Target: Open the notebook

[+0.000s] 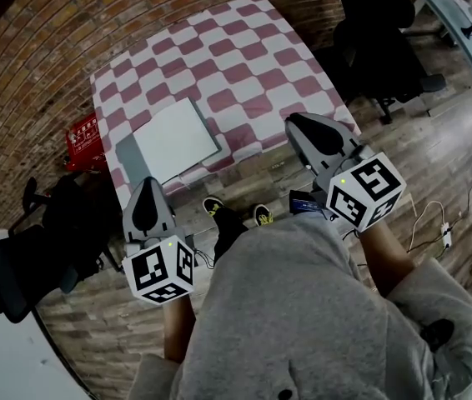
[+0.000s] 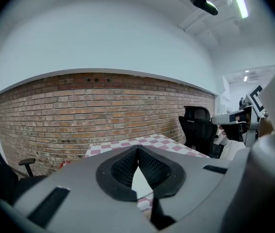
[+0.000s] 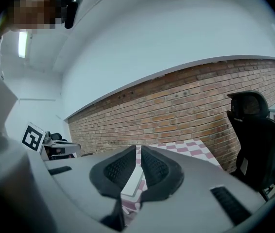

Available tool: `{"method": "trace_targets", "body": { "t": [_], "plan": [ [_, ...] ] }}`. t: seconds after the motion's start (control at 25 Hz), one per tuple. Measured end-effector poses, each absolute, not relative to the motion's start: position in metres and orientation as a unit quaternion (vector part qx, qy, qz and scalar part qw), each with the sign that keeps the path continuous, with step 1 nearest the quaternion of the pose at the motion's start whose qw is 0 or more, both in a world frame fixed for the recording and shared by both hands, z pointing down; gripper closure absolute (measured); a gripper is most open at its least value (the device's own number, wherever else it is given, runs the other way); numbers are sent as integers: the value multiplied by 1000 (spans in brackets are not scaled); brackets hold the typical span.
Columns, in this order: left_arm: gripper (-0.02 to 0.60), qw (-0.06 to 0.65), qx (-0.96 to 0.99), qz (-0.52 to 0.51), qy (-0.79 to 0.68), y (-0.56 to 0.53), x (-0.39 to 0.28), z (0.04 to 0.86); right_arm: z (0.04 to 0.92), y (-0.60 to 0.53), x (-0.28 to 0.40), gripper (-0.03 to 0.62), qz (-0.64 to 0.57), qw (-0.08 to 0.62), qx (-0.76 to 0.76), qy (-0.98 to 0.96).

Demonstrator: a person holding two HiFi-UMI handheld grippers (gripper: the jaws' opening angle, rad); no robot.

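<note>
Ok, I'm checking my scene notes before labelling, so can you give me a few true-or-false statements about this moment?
The notebook lies on the checkered table. True.
The right gripper grips the notebook. False: it holds nothing and is off the table's near edge.
A black chair stands to the right of the table. True.
The left gripper rests on the notebook. False: it is clear of it, jaw tips together, empty.
The cloth is plain blue. False: it has red and white checks.

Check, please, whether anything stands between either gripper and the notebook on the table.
Nothing visible does. The notebook lies flat on the checkered tablecloth near its front left corner. Only bare cloth and open air separate it from the left gripper and the right gripper, both empty.
</note>
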State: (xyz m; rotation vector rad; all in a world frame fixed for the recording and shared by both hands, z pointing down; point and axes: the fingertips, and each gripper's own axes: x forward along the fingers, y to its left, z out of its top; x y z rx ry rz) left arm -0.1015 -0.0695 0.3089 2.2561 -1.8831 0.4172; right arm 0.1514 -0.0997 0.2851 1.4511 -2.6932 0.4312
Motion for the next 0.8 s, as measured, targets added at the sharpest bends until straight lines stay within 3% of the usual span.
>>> {"method": "trace_targets", "body": {
  "t": [0.8],
  "plan": [
    [572,92,742,144,-648,-64,-107,315,290,-110,133,546,143,30,447,-883]
  ]
}}
